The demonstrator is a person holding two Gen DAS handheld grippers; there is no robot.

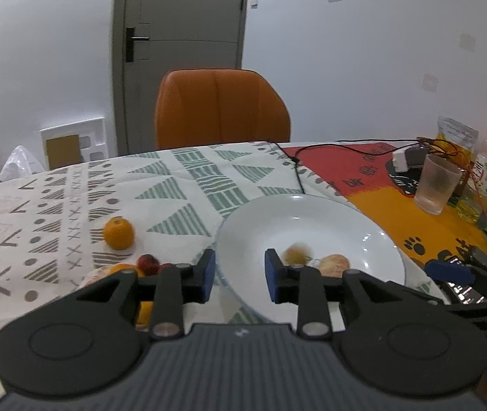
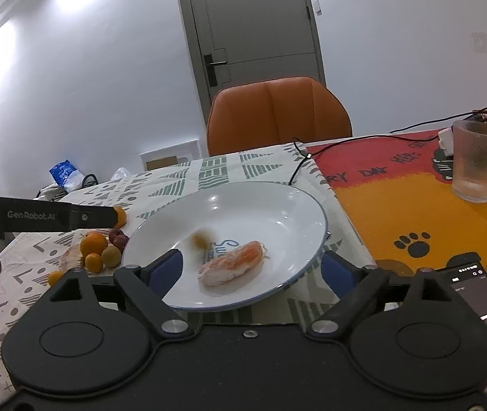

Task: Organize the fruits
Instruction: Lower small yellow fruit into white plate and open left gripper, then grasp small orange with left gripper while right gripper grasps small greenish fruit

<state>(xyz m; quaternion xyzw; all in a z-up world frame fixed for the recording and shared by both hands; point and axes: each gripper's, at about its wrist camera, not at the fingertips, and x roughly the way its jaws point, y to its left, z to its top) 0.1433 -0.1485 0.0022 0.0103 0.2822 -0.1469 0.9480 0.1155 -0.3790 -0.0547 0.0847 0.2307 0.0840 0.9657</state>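
Fruits (image 2: 93,243) barely sorted: two pieces on the plate (image 2: 312,212), most of them off it.

The left gripper (image 1: 240,267) hangs over the plate's near-left rim with its jaws slightly apart and nothing between them. The right gripper (image 2: 253,269) straddles the near rim with its jaws spread wide, also empty. On the plate lie a peeled segment (image 2: 233,265) and, just beside it, a small brown fruit (image 2: 199,239), which is too blurred to tell whether it has settled. Left of the plate, a pile (image 2: 106,253) of oranges, small yellow ones and dark red ones sits untouched on the cloth (image 1: 182,185). One orange (image 1: 118,233) stands alone further out. By my judgement the job is at an early stage: the pile and the lone orange are still to be brought over.
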